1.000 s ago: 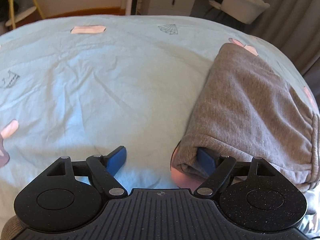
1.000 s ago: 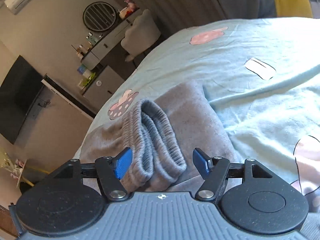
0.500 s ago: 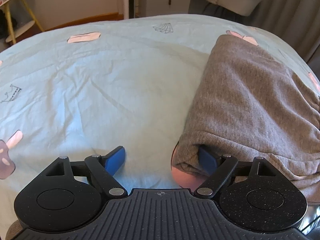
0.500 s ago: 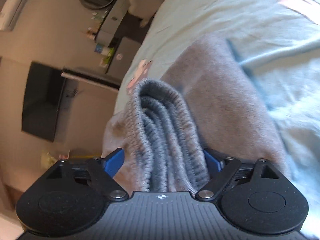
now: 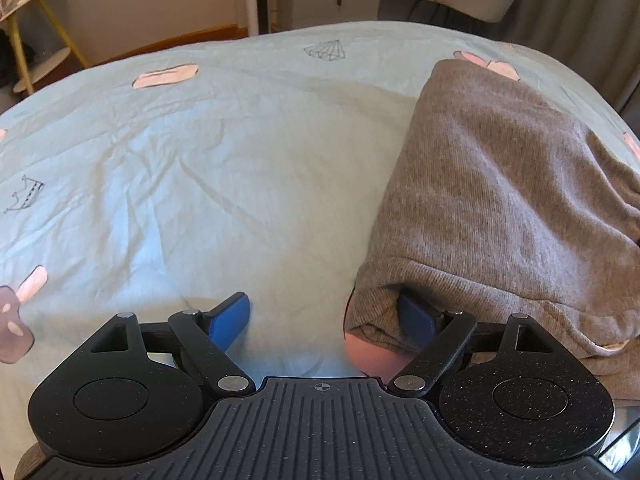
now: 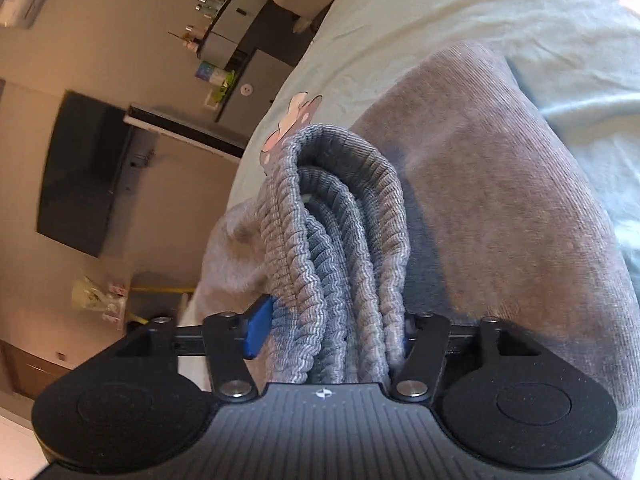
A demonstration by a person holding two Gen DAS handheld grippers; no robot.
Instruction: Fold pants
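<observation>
Pants (image 6: 500,200) are bunching softly; right gripper (image 6: 332,332), just closing, is pinching the ribbed waistband (image 6: 344,208); left gripper (image 5: 324,320) is standing spread beside them.

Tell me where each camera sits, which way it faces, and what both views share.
Left wrist: sits behind the left gripper, tilted down over the bedsheet; its open blue fingers show, one tucked under the pants' fold.
Right wrist: sits behind the right gripper, its fingers clamping the bunched waistband.
Shared: the grey pants, bedsheet.
</observation>
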